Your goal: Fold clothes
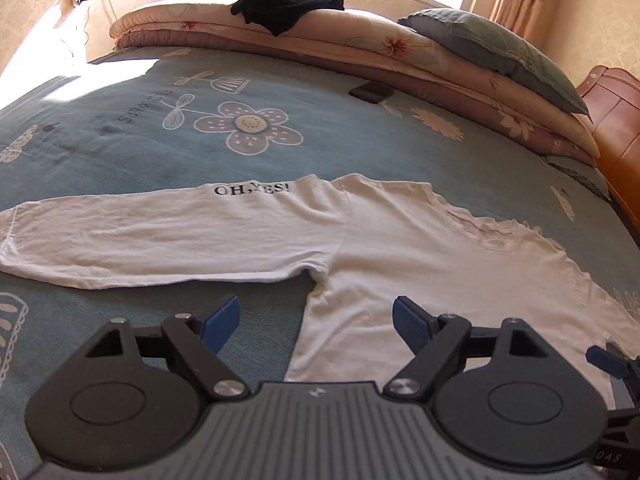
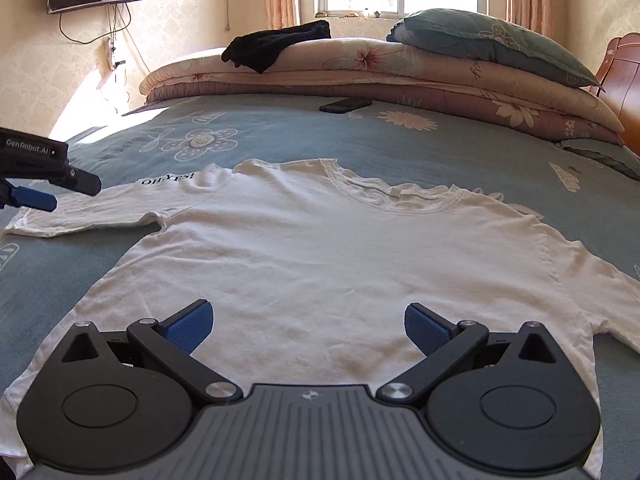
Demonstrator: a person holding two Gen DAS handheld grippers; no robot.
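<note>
I'm holding both sets of jaws wide and empty, left gripper [image 1: 316, 322] at nine o'clock, right gripper [image 2: 308, 326] hovering over the white T-shirt [image 2: 320, 248], lying flat on the bed [image 2: 360, 140].

left gripper [image 1: 316, 326] points down at a slant, its blue pads [image 1: 222, 322] spread wide with nothing between them. right gripper [image 2: 308, 326] tilts down too, jaws wide apart and empty, to the right of the left gripper.

White T-shirt [image 2: 320, 256] lies flat on the bed, sleeves spread.
</note>
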